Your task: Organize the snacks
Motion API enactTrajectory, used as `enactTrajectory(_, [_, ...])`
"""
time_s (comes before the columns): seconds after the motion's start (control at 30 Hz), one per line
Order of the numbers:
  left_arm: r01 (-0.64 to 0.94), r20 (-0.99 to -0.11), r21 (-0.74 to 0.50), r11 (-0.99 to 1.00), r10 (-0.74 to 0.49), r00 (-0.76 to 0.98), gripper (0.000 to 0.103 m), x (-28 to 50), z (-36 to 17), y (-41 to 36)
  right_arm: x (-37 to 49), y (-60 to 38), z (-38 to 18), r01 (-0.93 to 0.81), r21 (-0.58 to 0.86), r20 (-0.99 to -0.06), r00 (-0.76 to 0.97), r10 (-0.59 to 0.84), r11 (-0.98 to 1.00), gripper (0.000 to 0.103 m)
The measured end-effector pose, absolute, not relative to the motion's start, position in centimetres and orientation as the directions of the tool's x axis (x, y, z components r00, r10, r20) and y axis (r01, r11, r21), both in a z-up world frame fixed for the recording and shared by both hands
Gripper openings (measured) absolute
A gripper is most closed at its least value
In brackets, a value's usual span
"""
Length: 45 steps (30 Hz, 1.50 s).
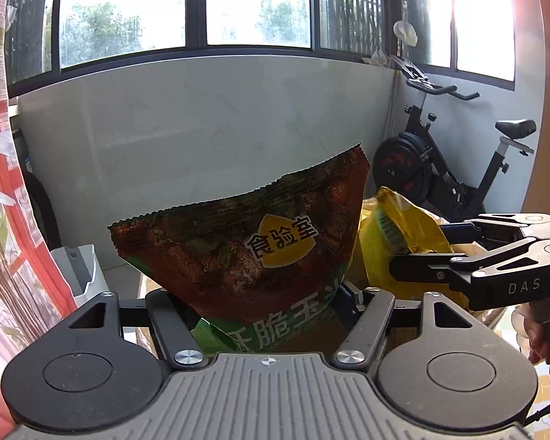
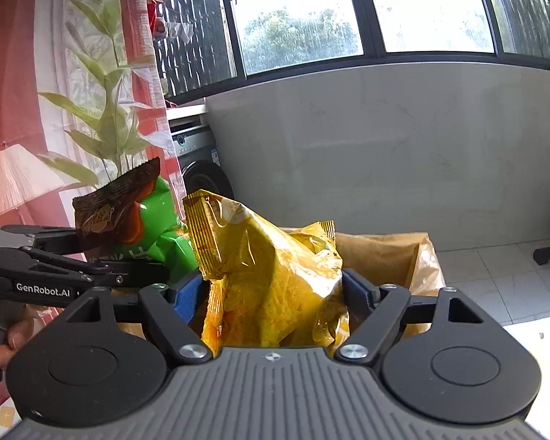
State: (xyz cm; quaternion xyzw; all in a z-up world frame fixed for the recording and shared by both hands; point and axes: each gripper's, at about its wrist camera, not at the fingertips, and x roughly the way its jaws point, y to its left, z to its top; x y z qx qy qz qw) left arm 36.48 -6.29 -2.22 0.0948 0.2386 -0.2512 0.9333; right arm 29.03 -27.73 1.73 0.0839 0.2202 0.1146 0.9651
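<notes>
Two snack bags hang over a brown paper bag (image 2: 385, 253): the left gripper (image 1: 271, 304) clamps a green-and-brown corn snack bag (image 1: 245, 242), the right gripper (image 2: 275, 289) a yellow chip bag (image 2: 271, 267). Both look mid-delivery; next, each must lower, then release inside.

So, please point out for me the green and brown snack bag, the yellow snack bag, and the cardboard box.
green and brown snack bag (image 1: 253, 242), left wrist view, printed front
yellow snack bag (image 2: 275, 278), right wrist view, crumpled middle
cardboard box (image 2: 381, 253), right wrist view, inner back wall
</notes>
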Motion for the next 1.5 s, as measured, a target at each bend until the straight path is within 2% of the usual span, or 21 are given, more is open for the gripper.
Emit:
enactTrajectory(0.1, [0.505, -0.533, 0.052, 0.862, -0.404, 0.743, 0.074, 36.2, -2.8, -5.8, 28.7, -27.6, 1.2, -0.154, 0.200, -0.466, 0.854, 0.232, 0.968, 0.082])
enactTrajectory(0.17, [0.483, -0.526, 0.053, 0.874, -0.386, 0.758, 0.081, 35.7, -2.7, -5.3, 28.1, -27.5, 1.2, -0.144, 0.189, -0.487, 0.845, 0.220, 0.971, 0.085])
enactTrajectory(0.33, [0.469, -0.504, 0.039, 0.882, -0.388, 0.771, 0.091, 34.2, -0.9, -4.3, 24.1, -28.1, 2.9, -0.128, 0.173, -0.443, 0.875, 0.193, 0.977, 0.087])
enactTrajectory(0.47, [0.421, -0.486, 0.034, 0.907, -0.353, 0.800, 0.091, 32.7, 0.4, -4.0, 20.5, -28.3, 3.9, -0.122, 0.192, -0.408, 0.893, 0.192, 0.974, 0.089])
enactTrajectory(0.6, [0.417, -0.456, 0.031, 0.908, -0.358, 0.815, 0.091, 29.9, 1.2, -3.3, 17.7, -28.2, 4.1, -0.125, 0.210, -0.384, 0.902, 0.199, 0.970, 0.097])
enactTrajectory(0.77, [0.359, -0.473, 0.061, 0.932, -0.289, 0.832, 0.091, 26.5, 0.8, -2.1, 14.5, -27.8, 3.5, -0.109, 0.210, -0.379, 0.907, 0.184, 0.972, 0.103])
enactTrajectory(0.93, [0.309, -0.494, 0.039, 0.950, -0.250, 0.833, 0.091, 22.8, -0.2, 0.6, 11.9, -27.5, 2.3, -0.090, 0.244, -0.361, 0.916, 0.176, 0.966, 0.103])
enactTrajectory(1.03, [0.292, -0.513, 0.039, 0.956, -0.231, 0.827, 0.092, 21.0, -1.4, 1.5, 10.8, -26.0, 1.1, -0.091, 0.198, -0.338, 0.928, 0.155, 0.976, 0.103])
enactTrajectory(1.2, [0.260, -0.533, -0.001, 0.966, -0.221, 0.817, 0.092, 18.4, -2.5, 3.2, 9.5, -24.4, -0.6, -0.145, 0.218, -0.365, 0.905, 0.218, 0.965, 0.103])
enactTrajectory(1.4, [0.223, -0.496, -0.075, 0.972, -0.230, 0.837, 0.092, 17.2, 0.2, 6.1, 8.5, -25.3, 1.4, -0.123, 0.207, -0.300, 0.936, 0.183, 0.970, 0.103])
enactTrajectory(1.5, [0.188, -0.469, -0.074, 0.979, -0.200, 0.860, 0.096, 16.7, 2.0, 6.9, 7.9, -26.2, 3.0, -0.117, 0.236, -0.250, 0.952, 0.176, 0.965, 0.103])
